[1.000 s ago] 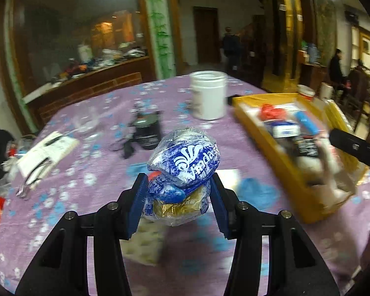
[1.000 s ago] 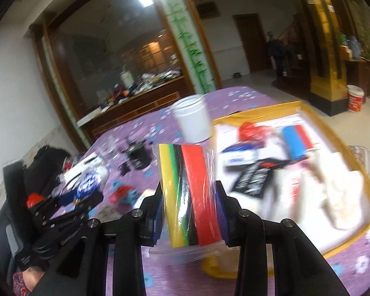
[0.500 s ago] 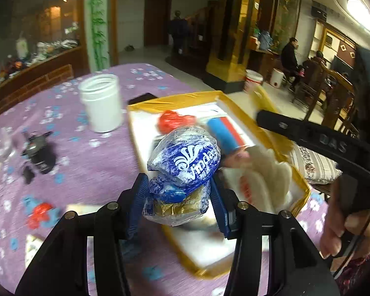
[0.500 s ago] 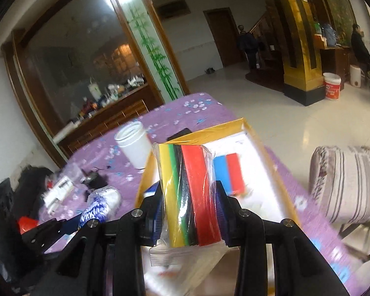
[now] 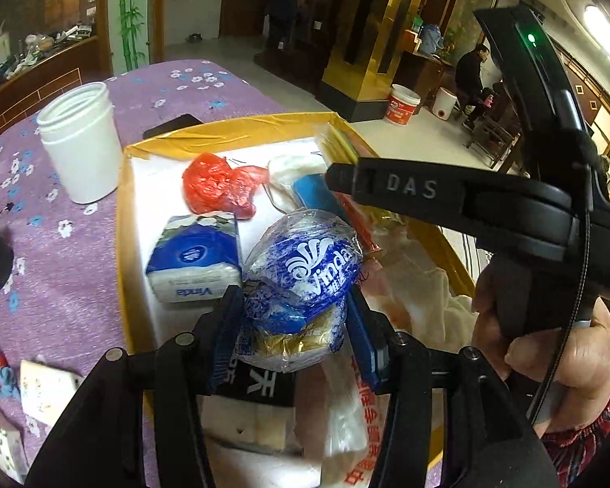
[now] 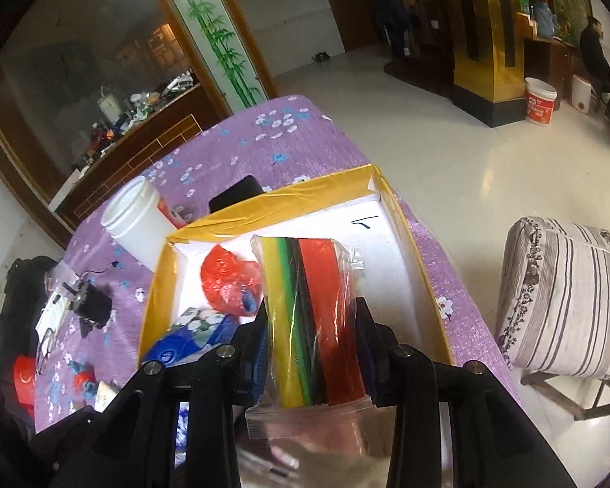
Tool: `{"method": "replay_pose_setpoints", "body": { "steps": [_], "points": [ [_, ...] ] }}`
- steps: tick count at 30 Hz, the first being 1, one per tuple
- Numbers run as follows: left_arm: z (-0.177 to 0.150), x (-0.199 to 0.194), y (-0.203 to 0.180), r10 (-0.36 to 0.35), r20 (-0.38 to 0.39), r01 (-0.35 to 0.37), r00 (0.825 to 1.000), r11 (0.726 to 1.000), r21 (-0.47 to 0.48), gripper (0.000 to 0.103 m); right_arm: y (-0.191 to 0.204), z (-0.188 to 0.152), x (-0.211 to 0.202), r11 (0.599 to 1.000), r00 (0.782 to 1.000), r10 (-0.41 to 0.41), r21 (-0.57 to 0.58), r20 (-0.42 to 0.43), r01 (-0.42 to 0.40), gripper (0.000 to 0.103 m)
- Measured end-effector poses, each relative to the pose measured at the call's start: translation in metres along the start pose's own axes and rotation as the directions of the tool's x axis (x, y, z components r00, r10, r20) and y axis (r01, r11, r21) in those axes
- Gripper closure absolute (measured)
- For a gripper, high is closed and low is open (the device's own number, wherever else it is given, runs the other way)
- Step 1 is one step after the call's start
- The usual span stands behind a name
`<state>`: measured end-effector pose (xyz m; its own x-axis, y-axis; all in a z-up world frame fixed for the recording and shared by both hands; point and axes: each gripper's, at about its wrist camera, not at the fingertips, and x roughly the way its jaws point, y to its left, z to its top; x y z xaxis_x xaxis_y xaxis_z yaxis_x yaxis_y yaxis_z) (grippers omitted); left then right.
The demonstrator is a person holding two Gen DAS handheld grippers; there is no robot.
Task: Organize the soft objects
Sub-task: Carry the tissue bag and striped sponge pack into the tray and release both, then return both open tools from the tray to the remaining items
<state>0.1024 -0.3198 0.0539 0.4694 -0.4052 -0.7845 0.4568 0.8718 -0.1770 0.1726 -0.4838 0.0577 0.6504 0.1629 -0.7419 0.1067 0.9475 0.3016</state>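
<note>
Covering the round bench is purple floral cloth; pale glossy floor lies beyond; left gripper jaws pinch a Vinda tissue pack above the yellow-rimmed box; right gripper jaws pinch bagged coloured sponges over that box.

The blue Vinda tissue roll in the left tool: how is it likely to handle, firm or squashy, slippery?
Vinda tissue roll probably squashy and light: its wrapper bulges and crumples between the left tool pads. The glossy film looks slippery, so it might slide. Rounded, it may roll once dropped in the yellow box.
</note>
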Motion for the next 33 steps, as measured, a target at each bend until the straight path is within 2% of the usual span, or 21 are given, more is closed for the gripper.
{"method": "replay_pose_setpoints", "body": {
  "steps": [5, 6, 8, 12, 17, 21, 25, 29, 33],
  "points": [
    [0.0, -0.002, -0.001, -0.006, 0.014, 0.006, 1.0, 1.0, 0.007, 0.053, 0.0, -0.001, 0.001, 1.0, 1.0, -0.005, -0.009, 0.007, 0.005, 0.06],
    [0.0, -0.004, 0.0, -0.009, 0.016, 0.009, 1.0, 1.0, 0.004, 0.051, 0.0, -0.001, 0.0, 1.0, 1.0, -0.007, -0.011, 0.012, 0.007, 0.059],
    [0.001, -0.008, 0.001, -0.023, 0.029, 0.023, 0.999, 1.0, -0.005, 0.039, 0.0, -0.001, -0.004, 1.0, 1.0, -0.008, -0.015, 0.023, 0.009, 0.055],
    [0.001, -0.023, -0.001, -0.019, 0.061, 0.019, 0.998, 1.0, 0.008, 0.038, -0.001, -0.002, -0.017, 1.0, 0.999, 0.002, -0.002, 0.048, -0.002, 0.052],
    [-0.011, -0.045, 0.005, -0.027, 0.075, 0.027, 0.997, 1.0, 0.007, 0.038, 0.008, -0.015, -0.056, 0.999, 0.992, 0.04, 0.009, 0.119, -0.041, 0.05],
    [-0.027, -0.062, 0.014, -0.023, 0.087, 0.023, 0.996, 1.0, 0.004, 0.038, 0.023, -0.038, -0.09, 0.996, 0.979, 0.088, 0.001, 0.183, -0.089, 0.045],
    [-0.049, -0.079, 0.025, -0.007, 0.1, 0.006, 0.995, 1.0, 0.012, 0.038, 0.041, -0.067, -0.11, 0.99, 0.966, 0.137, -0.012, 0.221, -0.138, 0.044],
    [-0.078, -0.098, 0.044, 0.036, 0.115, -0.037, 0.993, 0.999, 0.012, 0.038, 0.06, -0.105, -0.116, 0.987, 0.957, 0.159, -0.016, 0.243, -0.16, 0.044],
    [-0.105, -0.121, 0.077, 0.063, 0.123, -0.06, 0.99, 0.998, -0.027, 0.038, 0.082, -0.137, -0.112, 0.982, 0.957, 0.188, -0.051, 0.221, -0.181, 0.044]
  ]
}}
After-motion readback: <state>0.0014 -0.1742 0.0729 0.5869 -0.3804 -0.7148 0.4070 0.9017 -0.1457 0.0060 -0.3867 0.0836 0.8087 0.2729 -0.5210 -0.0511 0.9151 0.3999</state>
